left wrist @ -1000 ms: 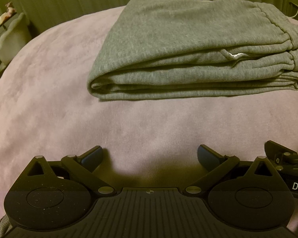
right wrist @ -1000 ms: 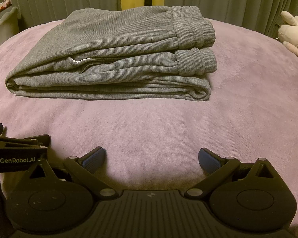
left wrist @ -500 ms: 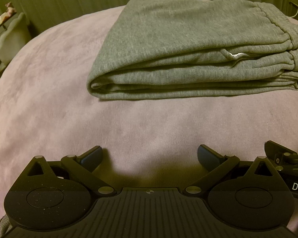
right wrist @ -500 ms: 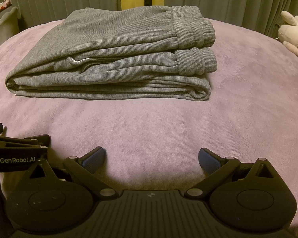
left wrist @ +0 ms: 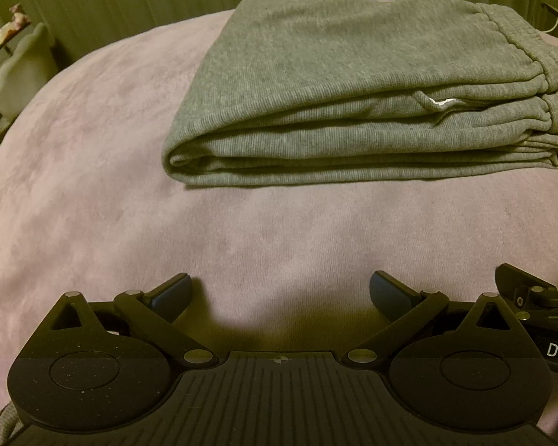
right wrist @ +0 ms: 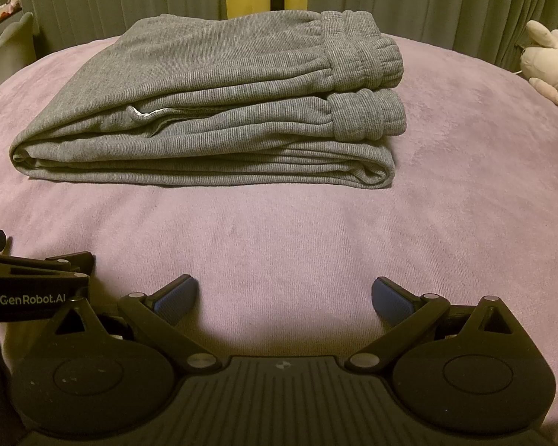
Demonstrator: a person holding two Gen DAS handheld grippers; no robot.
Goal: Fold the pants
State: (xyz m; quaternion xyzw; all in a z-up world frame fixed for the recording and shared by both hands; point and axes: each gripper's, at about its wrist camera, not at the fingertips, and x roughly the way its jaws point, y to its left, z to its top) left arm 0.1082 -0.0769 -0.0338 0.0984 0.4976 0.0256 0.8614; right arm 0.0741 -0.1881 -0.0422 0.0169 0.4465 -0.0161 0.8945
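grey pants lie folded in a stack on the pink blanket, well apart from both tools. left gripper and right gripper are spread wide, holding nothing. risk: snagging the stack's near edge would unfold the layers.

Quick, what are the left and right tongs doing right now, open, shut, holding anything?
Left tongs: open, empty, short of the folded grey knit pants.
Right tongs: open, empty.
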